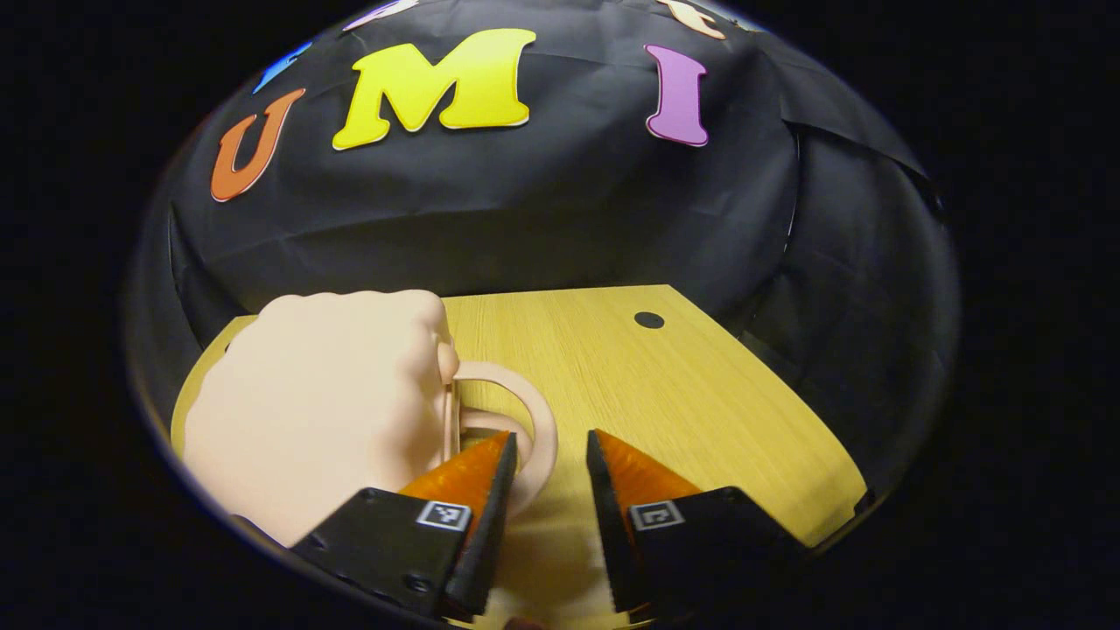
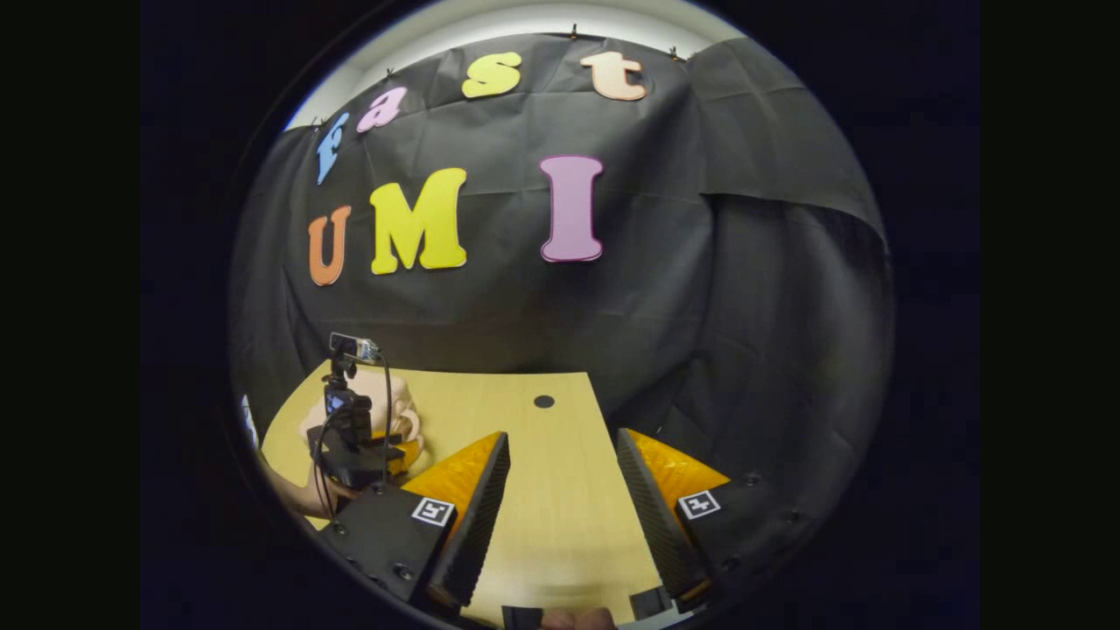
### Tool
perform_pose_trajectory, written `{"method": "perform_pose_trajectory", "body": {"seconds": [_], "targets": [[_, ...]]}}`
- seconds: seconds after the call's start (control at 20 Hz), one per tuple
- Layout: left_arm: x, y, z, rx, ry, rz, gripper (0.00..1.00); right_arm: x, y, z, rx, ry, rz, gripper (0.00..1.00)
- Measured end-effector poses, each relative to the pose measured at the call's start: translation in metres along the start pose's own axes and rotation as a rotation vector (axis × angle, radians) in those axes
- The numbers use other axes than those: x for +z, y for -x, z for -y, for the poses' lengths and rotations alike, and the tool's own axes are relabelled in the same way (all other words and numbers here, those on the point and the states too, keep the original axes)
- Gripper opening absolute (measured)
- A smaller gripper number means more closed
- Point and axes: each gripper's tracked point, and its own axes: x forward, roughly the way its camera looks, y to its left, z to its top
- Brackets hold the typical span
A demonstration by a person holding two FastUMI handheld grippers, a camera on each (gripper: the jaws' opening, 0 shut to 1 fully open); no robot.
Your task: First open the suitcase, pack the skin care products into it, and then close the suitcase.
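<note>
Down at the bottom of the left gripper view, the left gripper (image 1: 551, 451) stands with its two wedge-shaped, saw-toothed fingers spread apart, pinching nothing; the left one sits just in front of the rounded loop handle (image 1: 525, 420) of a pale peach, smooth, glossy moulded suitcase (image 1: 324, 402), which lies on the left part of the light wood-grain table (image 1: 700, 394) with a small dark round hole (image 1: 648, 319). In the right gripper view, the right gripper (image 2: 560, 464) is likewise wide open over bare tabletop, and farther left the other gripper and a hand (image 2: 306, 494) appear beside the same case.
</note>
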Motion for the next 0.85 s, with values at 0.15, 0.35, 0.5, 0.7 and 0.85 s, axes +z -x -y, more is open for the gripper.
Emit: {"method": "perform_pose_trajectory", "body": {"seconds": [0.15, 0.35, 0.5, 0.7, 0.85], "targets": [[0.03, 0.032, -0.009, 0.053, -0.003, 0.082, 0.87, 0.016, -0.013, -0.021, 0.043, 0.009, 0.04, 0.74], [0.109, 0.09, -0.029, 0.106, 0.023, 0.284, 0.91, 0.047, -0.029, -0.061, 0.12, -0.003, 0.11, 0.75], [0.166, 0.135, -0.049, 0.149, 0.008, 0.433, 0.95, 0.076, -0.038, -0.085, 0.134, 0.009, 0.182, 0.75], [0.214, 0.179, -0.067, 0.183, 0.023, 0.546, 0.96, 0.115, -0.037, -0.123, 0.125, 0.039, 0.287, 0.76], [0.226, 0.198, -0.077, 0.198, 0.032, 0.576, 0.96, 0.126, -0.033, -0.147, 0.153, 0.02, 0.335, 0.77]]}}
